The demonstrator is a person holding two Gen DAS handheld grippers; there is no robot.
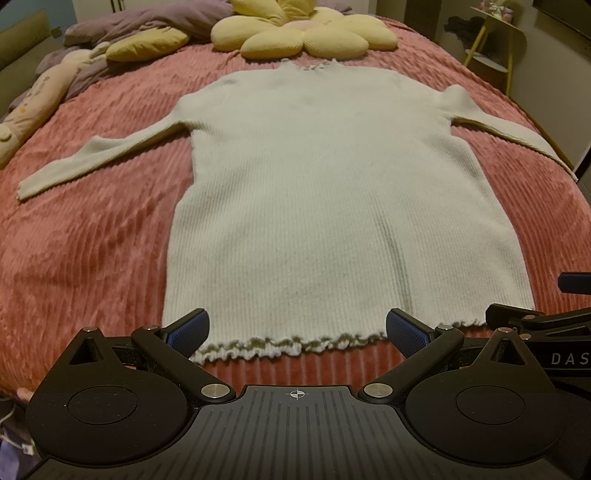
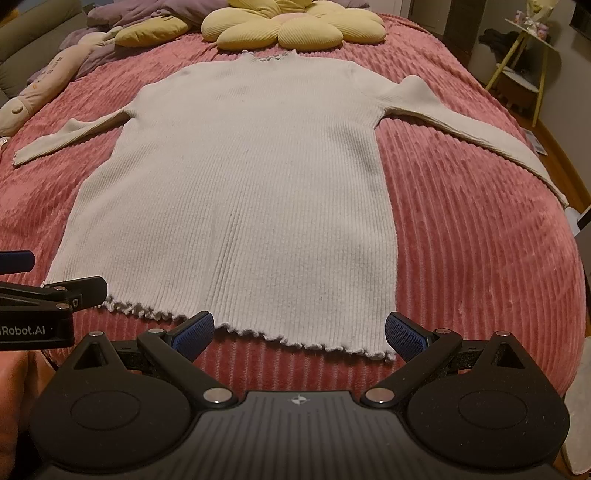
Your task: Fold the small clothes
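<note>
A cream ribbed long-sleeved sweater [image 1: 314, 192] lies flat on the pink bed cover [image 1: 92, 240], collar far, ruffled hem near, both sleeves spread out to the sides. It also shows in the right wrist view [image 2: 240, 192]. My left gripper [image 1: 297, 332] is open and empty, hovering just above the left part of the hem. My right gripper [image 2: 299, 334] is open and empty above the right part of the hem. Each gripper shows at the other view's edge: the right one in the left wrist view [image 1: 546, 321], the left one in the right wrist view [image 2: 48, 299].
A yellow flower-shaped pillow [image 1: 306, 33] lies beyond the collar. A purple blanket [image 1: 140, 26] and a plush toy [image 1: 40, 99] lie at the far left. A yellow side table [image 2: 532, 55] stands beside the bed at the right.
</note>
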